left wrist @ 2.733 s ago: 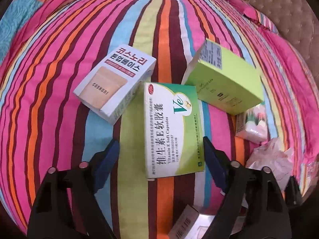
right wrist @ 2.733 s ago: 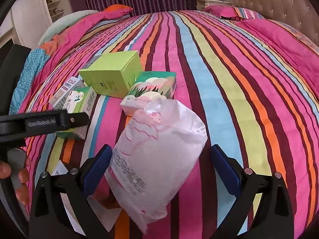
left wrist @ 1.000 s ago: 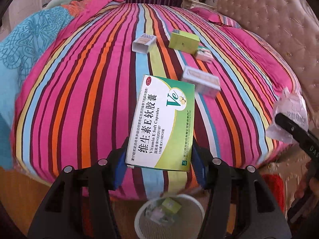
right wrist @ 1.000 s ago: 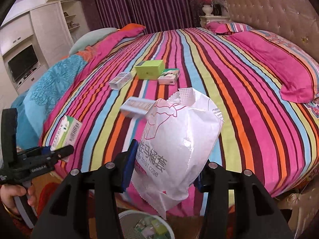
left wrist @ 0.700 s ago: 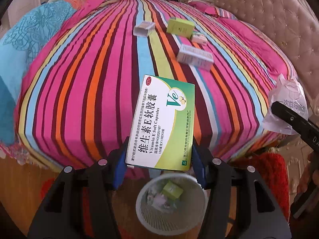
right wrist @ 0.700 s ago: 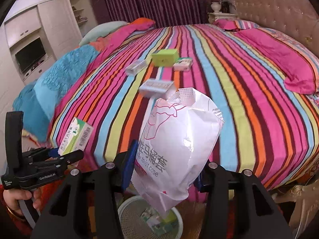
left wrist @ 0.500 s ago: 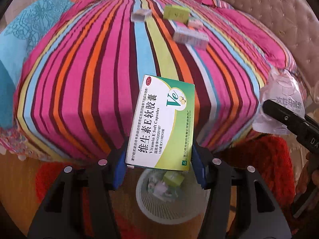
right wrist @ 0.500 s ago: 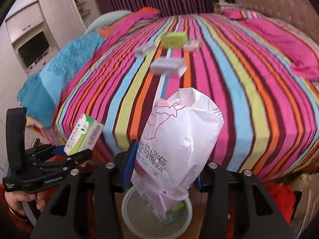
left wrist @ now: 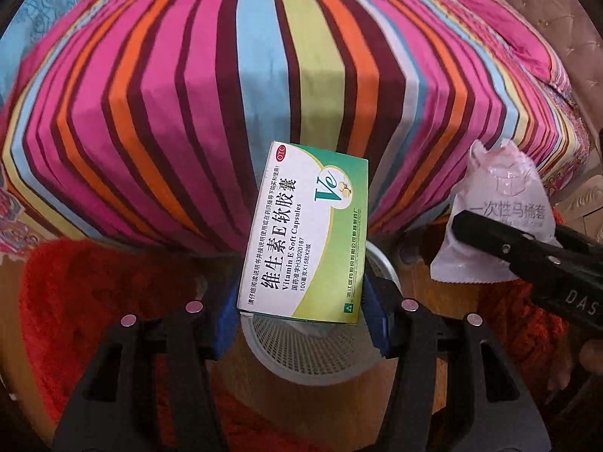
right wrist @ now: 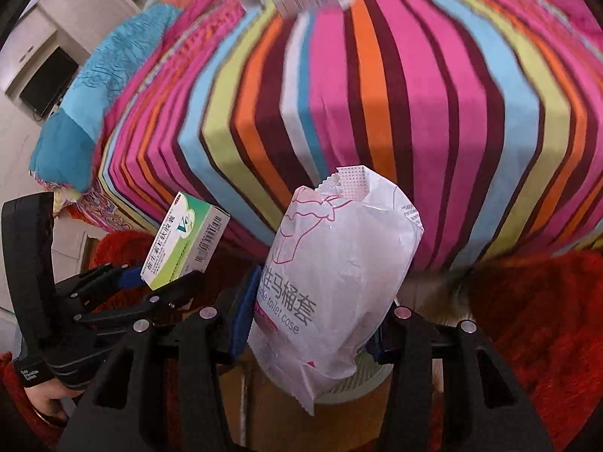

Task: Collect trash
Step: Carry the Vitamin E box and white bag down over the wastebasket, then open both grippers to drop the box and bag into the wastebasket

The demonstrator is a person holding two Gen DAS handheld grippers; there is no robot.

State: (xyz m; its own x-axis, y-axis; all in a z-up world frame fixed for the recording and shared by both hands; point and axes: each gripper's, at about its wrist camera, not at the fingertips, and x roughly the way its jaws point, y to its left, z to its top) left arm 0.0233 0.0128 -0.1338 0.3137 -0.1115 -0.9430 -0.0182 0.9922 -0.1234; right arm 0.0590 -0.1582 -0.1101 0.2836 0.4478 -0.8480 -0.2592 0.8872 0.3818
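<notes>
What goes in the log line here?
left gripper: shut on vitamin box | right gripper: shut on white packet | both above basket

box [left wrist: 305,233] above bin [left wrist: 320,354] | packet [right wrist: 335,275] above bin, right of box | bed [left wrist: 188,94] behind

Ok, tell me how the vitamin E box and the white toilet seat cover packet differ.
The vitamin E box is a stiff, flat-sided carton in green and white; the toilet seat cover packet is a soft, wrinkled white pouch with pink line art. The box looks sealed, while the packet's top edge is torn open. The left tool grips the box, the right tool the packet. Both hang over the white mesh bin.
</notes>
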